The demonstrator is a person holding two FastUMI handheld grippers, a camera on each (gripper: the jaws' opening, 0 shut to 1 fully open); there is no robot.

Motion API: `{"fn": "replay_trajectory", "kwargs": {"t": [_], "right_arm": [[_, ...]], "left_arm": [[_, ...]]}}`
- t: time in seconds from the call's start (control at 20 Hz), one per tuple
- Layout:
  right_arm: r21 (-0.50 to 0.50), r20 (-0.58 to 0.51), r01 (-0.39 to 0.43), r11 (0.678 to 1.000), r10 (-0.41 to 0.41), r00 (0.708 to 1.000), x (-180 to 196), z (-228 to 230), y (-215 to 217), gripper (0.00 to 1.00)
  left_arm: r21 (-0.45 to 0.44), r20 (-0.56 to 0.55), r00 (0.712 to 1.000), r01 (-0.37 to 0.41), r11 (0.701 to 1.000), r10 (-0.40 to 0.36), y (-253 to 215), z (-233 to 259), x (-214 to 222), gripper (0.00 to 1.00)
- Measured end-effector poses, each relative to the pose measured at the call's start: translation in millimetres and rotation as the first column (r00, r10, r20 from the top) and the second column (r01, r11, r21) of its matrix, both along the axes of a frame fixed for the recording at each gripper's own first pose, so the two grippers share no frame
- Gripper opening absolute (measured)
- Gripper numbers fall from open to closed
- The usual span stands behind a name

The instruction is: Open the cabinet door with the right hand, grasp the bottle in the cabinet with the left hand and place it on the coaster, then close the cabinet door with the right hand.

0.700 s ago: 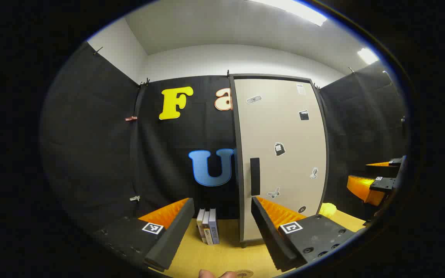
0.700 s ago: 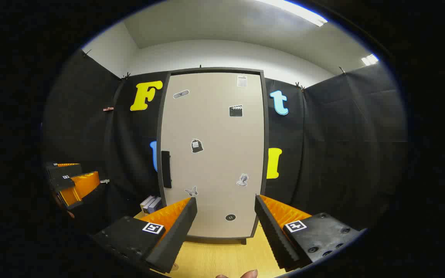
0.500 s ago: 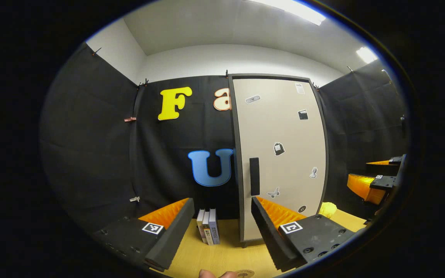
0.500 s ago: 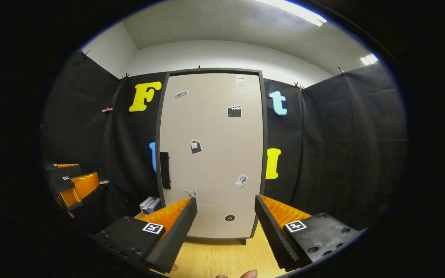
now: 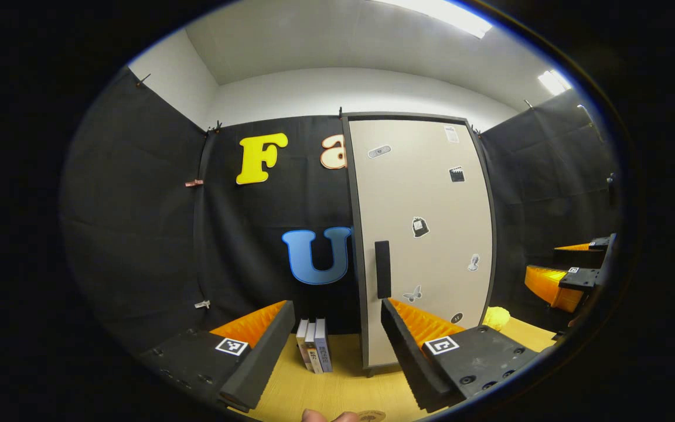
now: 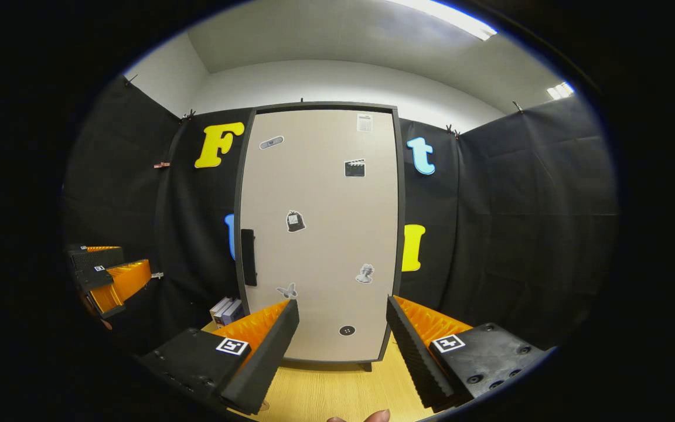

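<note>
Plainly, in the left gripper view the left claw (image 5: 333, 346) hangs wide and empty above the yellow surface (image 5: 337, 390), aimed just left of the cabinet door (image 5: 425, 234), probably waiting until the bottle can be reached. The door is shut, so the bottle stays hidden behind it. Three books (image 5: 314, 351) stand beside the cabinet's foot, and a round disc, likely the coaster (image 5: 371, 415), peeks in at the bottom edge. The right claw (image 5: 566, 275) hovers far right.

From the right gripper view, the right claw (image 6: 342, 343) is spread wide, squarely facing the door, well short of its dark handle (image 6: 248, 257) at the left edge, which it must reach first.
</note>
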State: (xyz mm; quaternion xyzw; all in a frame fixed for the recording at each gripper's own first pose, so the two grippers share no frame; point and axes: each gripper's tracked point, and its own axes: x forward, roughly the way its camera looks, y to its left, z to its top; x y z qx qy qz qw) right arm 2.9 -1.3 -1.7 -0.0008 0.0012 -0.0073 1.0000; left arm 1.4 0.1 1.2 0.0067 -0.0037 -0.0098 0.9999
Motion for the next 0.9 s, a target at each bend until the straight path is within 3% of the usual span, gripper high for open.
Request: {"fn": "replay_trajectory", "kwargs": {"t": [0.5,0.9], "right_arm": [[0.022,0.01,-0.043,0.999,0.043,0.999,12,5,21,0.97],[0.034,0.023,-0.104,0.994,0.103,0.994,80,2,79,0.97]], "left_arm": [[-0.008,-0.002,1.0,0.008,1.0,-0.008,-2,-2,2,0.94],[0.001,0.01,1.0,0.012,1.0,-0.012,-3,-2,3,0.94]]}}
